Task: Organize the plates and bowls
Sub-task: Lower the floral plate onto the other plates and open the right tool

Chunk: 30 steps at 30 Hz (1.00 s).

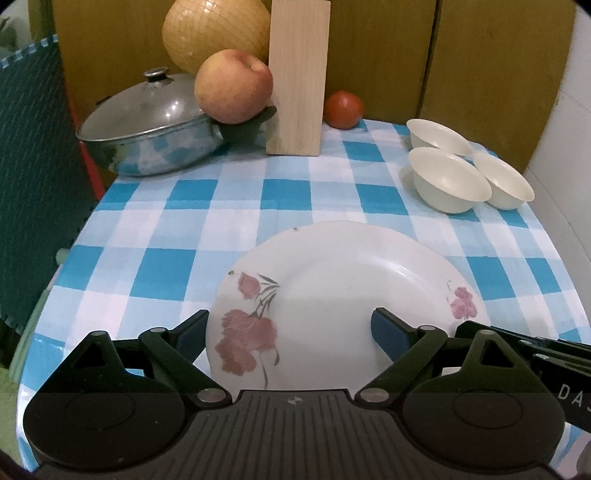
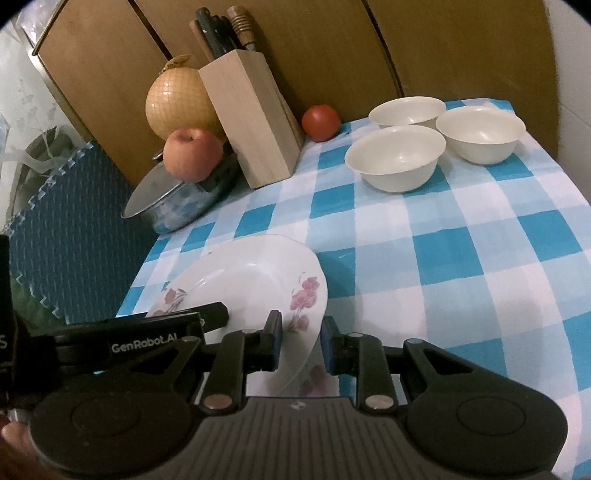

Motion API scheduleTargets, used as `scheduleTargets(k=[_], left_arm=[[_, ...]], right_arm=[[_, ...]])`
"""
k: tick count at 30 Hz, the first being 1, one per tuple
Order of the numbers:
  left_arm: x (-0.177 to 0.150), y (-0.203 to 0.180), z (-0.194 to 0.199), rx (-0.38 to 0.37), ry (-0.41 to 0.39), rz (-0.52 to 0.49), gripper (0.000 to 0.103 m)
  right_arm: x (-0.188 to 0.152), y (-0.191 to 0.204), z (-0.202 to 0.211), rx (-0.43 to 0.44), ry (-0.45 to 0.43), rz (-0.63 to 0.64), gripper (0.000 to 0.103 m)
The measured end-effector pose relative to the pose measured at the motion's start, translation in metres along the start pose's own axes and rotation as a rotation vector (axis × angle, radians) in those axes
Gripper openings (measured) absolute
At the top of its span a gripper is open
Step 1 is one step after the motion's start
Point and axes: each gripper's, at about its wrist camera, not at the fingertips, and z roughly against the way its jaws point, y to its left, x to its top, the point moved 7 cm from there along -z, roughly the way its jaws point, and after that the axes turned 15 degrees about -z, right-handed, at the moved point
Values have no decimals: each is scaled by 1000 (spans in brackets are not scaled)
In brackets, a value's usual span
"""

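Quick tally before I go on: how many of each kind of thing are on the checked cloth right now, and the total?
Floral plates: 1
White bowls: 3
Lidded pots: 1
Knife blocks: 1
Apples: 1 (resting on the pot handle)
Tomatoes: 1
Netted pomelos: 1
Total: 9

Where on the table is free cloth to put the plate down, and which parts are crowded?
The widest bare checked cloth lies right of the flowered plate and in front of the three bowls. A smaller bare strip lies between the plate and the knife block. The far left is crowded: pot, apple, melon and tomato.
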Motion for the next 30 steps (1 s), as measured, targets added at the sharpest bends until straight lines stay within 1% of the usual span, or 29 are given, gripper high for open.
scheduleTargets(k=[4, 16, 30], left_arm=[[-4, -2, 1, -9, 3, 3, 95], [-23, -9, 5, -6, 25, 3, 95], [-31, -15, 7, 2, 35, 2, 96]], right_arm=[[-5, -1, 4, -2, 2, 1, 23], [-25, -10, 12, -16, 33, 7, 24], [-37, -13, 13, -35, 48, 23, 24]])
